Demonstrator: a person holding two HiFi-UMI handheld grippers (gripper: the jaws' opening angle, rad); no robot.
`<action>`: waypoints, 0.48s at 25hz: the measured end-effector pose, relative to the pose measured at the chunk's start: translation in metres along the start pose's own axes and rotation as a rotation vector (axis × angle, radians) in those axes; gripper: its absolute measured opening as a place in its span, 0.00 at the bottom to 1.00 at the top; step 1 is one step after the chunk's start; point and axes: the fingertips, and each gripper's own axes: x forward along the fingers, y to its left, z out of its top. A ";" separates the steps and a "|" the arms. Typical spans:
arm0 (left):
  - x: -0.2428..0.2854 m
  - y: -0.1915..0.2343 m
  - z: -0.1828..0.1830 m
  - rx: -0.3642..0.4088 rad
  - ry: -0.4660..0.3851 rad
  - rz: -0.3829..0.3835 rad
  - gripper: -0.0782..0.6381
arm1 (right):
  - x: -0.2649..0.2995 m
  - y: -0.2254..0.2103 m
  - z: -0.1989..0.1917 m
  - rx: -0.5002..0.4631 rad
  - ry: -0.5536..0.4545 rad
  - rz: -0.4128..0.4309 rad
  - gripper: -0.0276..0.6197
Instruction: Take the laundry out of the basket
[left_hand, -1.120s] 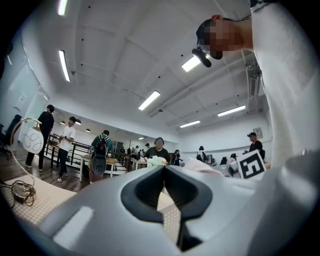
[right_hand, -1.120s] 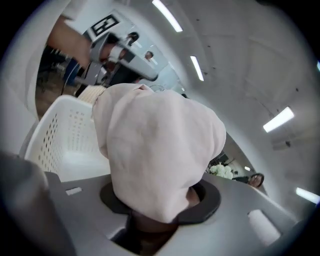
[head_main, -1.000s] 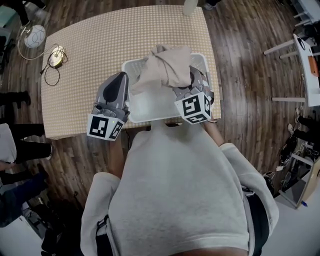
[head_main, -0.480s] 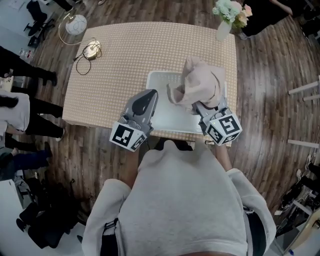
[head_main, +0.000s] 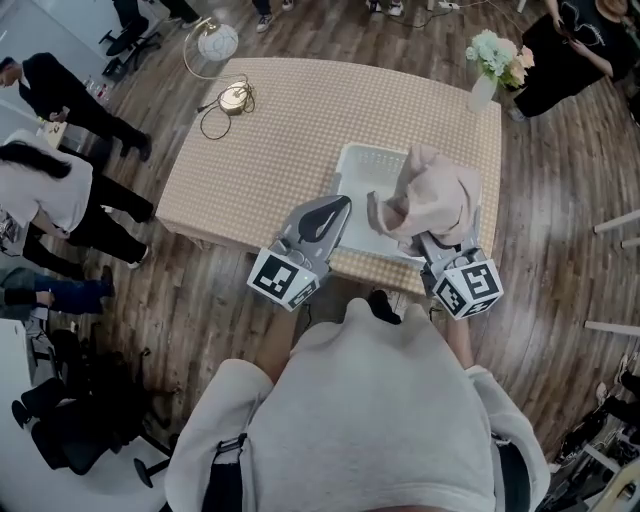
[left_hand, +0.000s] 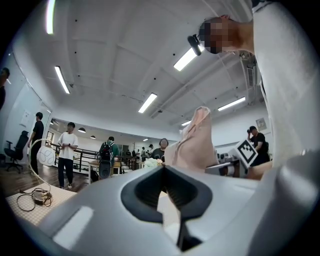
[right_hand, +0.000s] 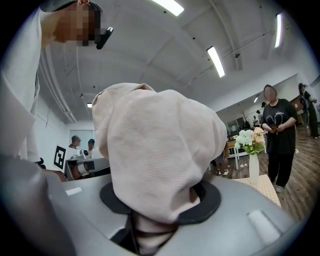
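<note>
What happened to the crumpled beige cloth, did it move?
Yes. The crumpled beige cloth, held by the right gripper, shifted from the white plastic basket's middle toward its right rim.

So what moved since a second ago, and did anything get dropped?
The right tool lifted the beige cloth up and toward the right side of the basket, baring more of its bottom. Nothing was dropped: the right tool stays shut on it. The left tool still hangs empty near its left edge.

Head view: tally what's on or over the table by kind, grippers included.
White laundry basket: 1
Beige garment: 1
Vase of flowers: 1
Coiled cable: 1
Grippers: 2, left gripper and right gripper
Total: 6
</note>
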 end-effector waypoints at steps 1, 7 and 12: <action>-0.011 -0.003 0.002 0.000 -0.005 -0.003 0.12 | -0.004 0.012 0.001 -0.003 -0.004 0.000 0.35; -0.104 -0.034 0.005 -0.005 -0.023 -0.043 0.12 | -0.047 0.098 -0.013 -0.022 -0.024 -0.047 0.35; -0.177 -0.049 0.009 -0.010 -0.027 -0.044 0.12 | -0.072 0.171 -0.029 -0.038 -0.028 -0.058 0.35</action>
